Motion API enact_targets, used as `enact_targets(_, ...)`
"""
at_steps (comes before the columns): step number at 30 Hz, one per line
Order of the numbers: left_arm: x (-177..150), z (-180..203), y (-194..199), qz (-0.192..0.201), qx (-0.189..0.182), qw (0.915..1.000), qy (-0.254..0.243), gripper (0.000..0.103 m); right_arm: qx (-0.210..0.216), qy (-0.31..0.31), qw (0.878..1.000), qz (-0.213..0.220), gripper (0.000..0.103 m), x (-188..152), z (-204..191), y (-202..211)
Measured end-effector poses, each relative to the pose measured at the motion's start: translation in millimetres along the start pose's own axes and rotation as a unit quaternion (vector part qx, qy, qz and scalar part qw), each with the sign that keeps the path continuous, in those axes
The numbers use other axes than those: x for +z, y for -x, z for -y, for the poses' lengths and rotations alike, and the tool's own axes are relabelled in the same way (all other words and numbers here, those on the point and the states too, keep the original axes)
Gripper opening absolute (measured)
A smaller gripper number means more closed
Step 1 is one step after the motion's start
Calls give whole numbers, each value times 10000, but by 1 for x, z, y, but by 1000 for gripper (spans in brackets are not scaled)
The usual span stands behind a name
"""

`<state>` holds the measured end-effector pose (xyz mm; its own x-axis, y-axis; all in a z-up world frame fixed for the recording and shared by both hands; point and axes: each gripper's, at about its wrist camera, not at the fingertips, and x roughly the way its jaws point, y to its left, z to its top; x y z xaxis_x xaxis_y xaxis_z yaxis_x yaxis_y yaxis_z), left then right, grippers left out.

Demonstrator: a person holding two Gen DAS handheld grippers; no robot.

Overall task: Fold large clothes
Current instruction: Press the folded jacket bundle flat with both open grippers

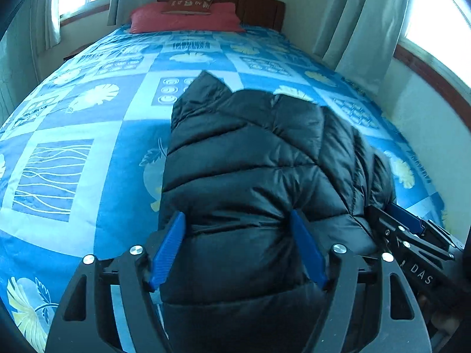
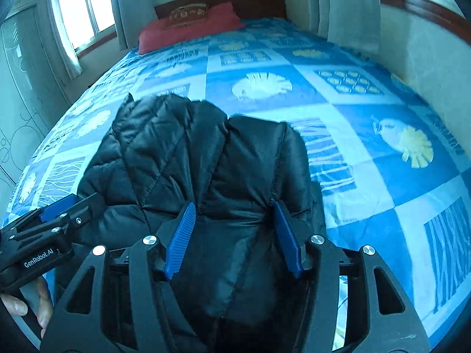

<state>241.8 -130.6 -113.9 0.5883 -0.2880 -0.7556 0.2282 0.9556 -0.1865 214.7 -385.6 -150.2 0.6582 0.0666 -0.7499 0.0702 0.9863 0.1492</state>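
A black puffer jacket [image 1: 250,153] lies bunched in thick folds on the blue patterned bedspread [image 1: 88,135], near the foot of the bed. My left gripper [image 1: 237,213] is shut on a thick fold at the jacket's near left side, and the fabric creases at its blue pads. My right gripper [image 2: 234,204] is shut on the near right part of the jacket [image 2: 176,147], with the cloth pinched between its pads. Each gripper shows in the other's view: the right gripper [image 1: 397,220] at the lower right edge, the left gripper [image 2: 59,209] at the left. The jacket's near hem is hidden under the jaws.
Red pillows [image 1: 185,19] lie against a wooden headboard [image 1: 259,6] at the far end. Curtains [image 1: 359,23] and windows flank the bed; a wall [image 1: 426,135] runs close along its right side. A hand [image 2: 23,303] holds the left gripper's handle. Bedspread [image 2: 368,135] lies bare right of the jacket.
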Motion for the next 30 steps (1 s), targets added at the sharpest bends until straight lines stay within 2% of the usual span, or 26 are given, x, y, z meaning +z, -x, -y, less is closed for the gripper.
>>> enact_targets(4,-2,2,-19,-119,140,9998,-44,77,-233,186,9996,-30,54,-5,-6,-16)
enact_targets(10,-6,-1,-35,-135,145,9998,72,79,-105,-10,9999,73,54,-11,2,-34)
enact_targets(15,-6,-2,-42,-162,200,9996,102,81,-195,26,9997,135,54,-11,0,-36)
enact_targets(25,1,-12,-8,-66,-63,9997,218,81,-147,-8,9991,408,55,-11,-1,-1)
enact_targets(28,-3,-28,8,-39,-96,9983,576,81,-120,-136,9981,593,59,-13,3,22)
enact_targets(30,-7,-43,18,-32,-146,9955,936,81,-125,-180,9977,645,67,-13,7,31)
